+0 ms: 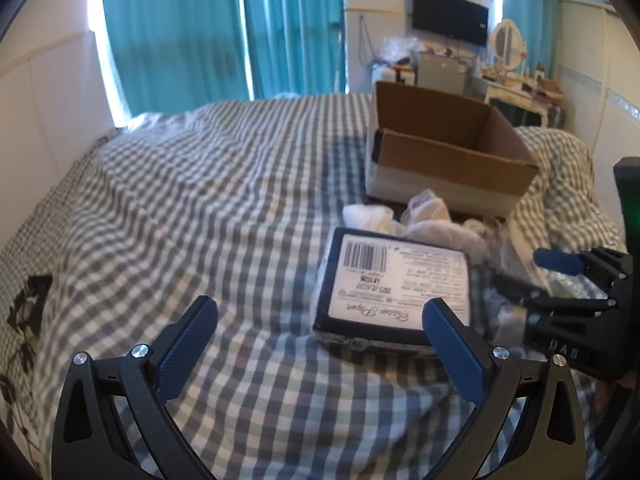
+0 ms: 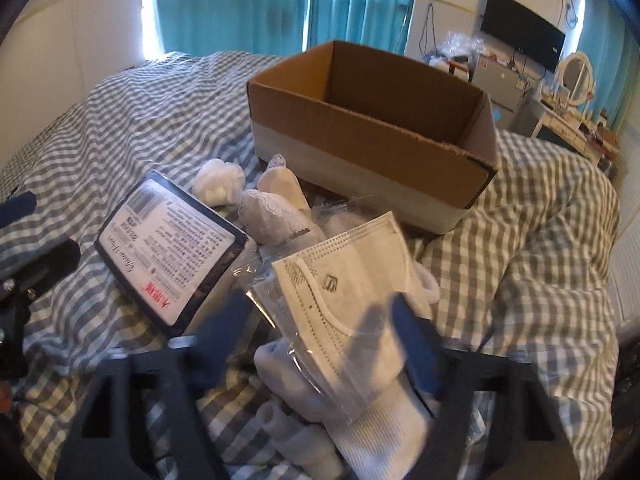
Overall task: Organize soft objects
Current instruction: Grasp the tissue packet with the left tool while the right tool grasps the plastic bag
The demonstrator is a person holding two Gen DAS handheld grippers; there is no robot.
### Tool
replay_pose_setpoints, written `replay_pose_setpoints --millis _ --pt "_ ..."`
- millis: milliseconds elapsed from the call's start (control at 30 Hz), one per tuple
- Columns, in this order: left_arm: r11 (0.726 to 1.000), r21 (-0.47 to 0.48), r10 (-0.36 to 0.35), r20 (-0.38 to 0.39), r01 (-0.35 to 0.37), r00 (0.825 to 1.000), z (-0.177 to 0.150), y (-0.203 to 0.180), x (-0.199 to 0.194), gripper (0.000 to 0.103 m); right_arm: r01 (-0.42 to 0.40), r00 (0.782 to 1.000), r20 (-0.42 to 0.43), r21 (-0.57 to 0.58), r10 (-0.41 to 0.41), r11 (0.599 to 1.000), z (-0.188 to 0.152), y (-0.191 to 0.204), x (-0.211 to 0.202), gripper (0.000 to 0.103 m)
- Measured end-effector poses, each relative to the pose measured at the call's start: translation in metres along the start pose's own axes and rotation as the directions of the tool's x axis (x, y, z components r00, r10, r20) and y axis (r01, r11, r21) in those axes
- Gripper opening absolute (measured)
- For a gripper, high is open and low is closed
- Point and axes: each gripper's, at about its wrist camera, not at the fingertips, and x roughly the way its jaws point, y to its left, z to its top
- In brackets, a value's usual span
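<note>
Now left tongs released above the checked bed, beside the tissue pack, right tongs spread around a wrapped face mask, cardboard box behind.

Ahead of the left claw and to its left, the checked bed cover lies open, with only soft folds rising toward the curtains. Ahead to its right, the tissue pack lies close against its right fingertip and blocks that side. Beyond the pack, a cluster of white socks fills the strip before the cardboard box, whose near wall stands as a barrier, top open. The right claw crowds in from the right, just past the pack.

Around the right claw, the bagged face mask and white socks fill the gap between its blurred fingers. To its right, the rumpled cover is free.
</note>
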Motion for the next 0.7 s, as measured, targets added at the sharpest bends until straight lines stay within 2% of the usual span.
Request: replay_pose_setpoints --millis 67,167,267,367,500,700 --pt "1.000 0.002 -0.016 -0.019 0.016 1.000 0.000 -0.004 0.004 0.103 -0.009 1.000 -0.014 0.014 0.010 1.000 -0.001 -0.003 0.006 0.034" --pt "0.999 0.009 -0.045 -0.040 0.046 0.998 0.002 -0.012 0.010 0.103 -0.050 0.998 0.024 0.034 0.049 0.998 -0.001 -0.007 -0.002 0.020" --pt "0.996 0.038 -0.079 -0.063 0.082 0.995 0.001 -0.026 0.016 0.103 -0.013 0.996 0.089 0.032 0.010 0.999 0.003 -0.011 -0.020 0.017" --pt "0.992 0.059 -0.105 -0.104 0.112 0.989 -0.002 -0.038 0.028 0.103 -0.020 0.991 0.130 0.059 0.012 0.998 0.006 -0.018 -0.033 0.017" --pt "0.992 0.023 -0.120 -0.168 0.125 0.979 -0.004 -0.039 0.047 0.103 -0.038 0.991 0.127 0.093 0.026 0.995 0.005 -0.025 -0.035 0.017" --pt "0.991 0.039 -0.118 -0.153 0.125 0.981 0.000 -0.043 0.061 0.103 -0.064 0.991 0.122 0.109 0.051 0.992 0.002 -0.029 -0.033 0.017"
